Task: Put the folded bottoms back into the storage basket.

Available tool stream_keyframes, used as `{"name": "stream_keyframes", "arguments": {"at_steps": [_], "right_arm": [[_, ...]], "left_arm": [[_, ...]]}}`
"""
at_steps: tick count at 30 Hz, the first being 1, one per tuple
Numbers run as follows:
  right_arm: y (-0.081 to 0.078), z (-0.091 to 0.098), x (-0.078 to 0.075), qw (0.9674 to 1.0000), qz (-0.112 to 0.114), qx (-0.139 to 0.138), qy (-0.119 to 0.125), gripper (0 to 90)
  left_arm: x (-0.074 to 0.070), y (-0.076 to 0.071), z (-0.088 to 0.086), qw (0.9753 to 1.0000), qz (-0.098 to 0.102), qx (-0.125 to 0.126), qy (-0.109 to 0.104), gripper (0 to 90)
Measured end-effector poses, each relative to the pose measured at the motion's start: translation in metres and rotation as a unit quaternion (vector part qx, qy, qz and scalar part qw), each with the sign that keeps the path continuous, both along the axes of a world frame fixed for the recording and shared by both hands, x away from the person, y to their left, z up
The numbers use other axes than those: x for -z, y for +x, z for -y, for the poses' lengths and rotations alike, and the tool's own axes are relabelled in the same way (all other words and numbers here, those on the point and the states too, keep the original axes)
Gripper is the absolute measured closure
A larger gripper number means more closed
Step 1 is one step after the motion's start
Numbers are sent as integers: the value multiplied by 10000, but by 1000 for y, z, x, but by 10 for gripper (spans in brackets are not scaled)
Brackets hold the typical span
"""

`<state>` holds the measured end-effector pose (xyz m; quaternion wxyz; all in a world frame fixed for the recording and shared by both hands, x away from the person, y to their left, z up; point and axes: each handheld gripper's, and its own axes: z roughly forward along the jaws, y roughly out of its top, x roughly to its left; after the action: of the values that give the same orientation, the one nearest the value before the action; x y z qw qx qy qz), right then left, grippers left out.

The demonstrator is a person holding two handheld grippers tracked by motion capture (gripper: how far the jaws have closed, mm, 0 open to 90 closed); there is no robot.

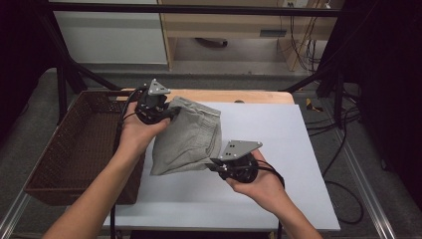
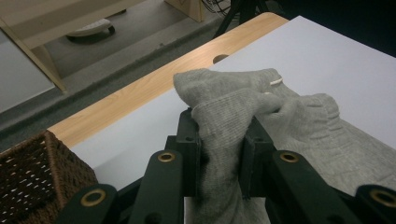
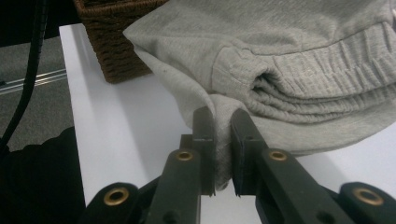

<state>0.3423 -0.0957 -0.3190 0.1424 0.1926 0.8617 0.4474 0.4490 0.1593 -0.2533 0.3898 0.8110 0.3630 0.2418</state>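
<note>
Grey folded garment [image 1: 186, 137], ribbed knit with an elastic band, looks like sweatpants or shorts. It hangs between the two grippers, over the white sheet [image 1: 259, 129] that covers the wooden table [image 1: 239, 96].

Left gripper [image 1: 166, 113] holds the garment's far end, on the side nearest the woven brown basket [image 1: 79, 149]. In the left gripper view, its jaws are clamped on a bunched fold of the grey cloth [image 2: 224, 126], fabric squeezed between both pads.

Right gripper [image 1: 215, 164] takes the garment's near lower corner, on the side away from the basket. In the right gripper view, its jaws pinch a thin fold of the cloth [image 3: 280, 60] just below the stacked band layers.

Basket sits just beside the garment's left edge, off the white sheet's left side. A round hole [image 2: 219, 59] shows in the bare wood strip beyond the garment.
</note>
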Motion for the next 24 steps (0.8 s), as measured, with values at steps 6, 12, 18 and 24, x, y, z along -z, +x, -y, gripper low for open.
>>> {"name": "stream_keyframes", "arguments": {"at_steps": [6,12,18,24], "right_arm": [[5,-8,-6,10000,65,-76,2,826],[11,-19,-11,9998,84,-166,-10,827],[16,-32,-17,9996,110,-261,20,826],[21,-47,-24,9993,140,-355,14,826]], "left_arm": [[-8,1,-7,10000,43,-71,1,736],[-13,0,-17,9999,88,-141,4,736],[-17,-1,-32,9996,122,-241,-127,736],[-24,-2,-41,9993,168,-311,-121,736]]}}
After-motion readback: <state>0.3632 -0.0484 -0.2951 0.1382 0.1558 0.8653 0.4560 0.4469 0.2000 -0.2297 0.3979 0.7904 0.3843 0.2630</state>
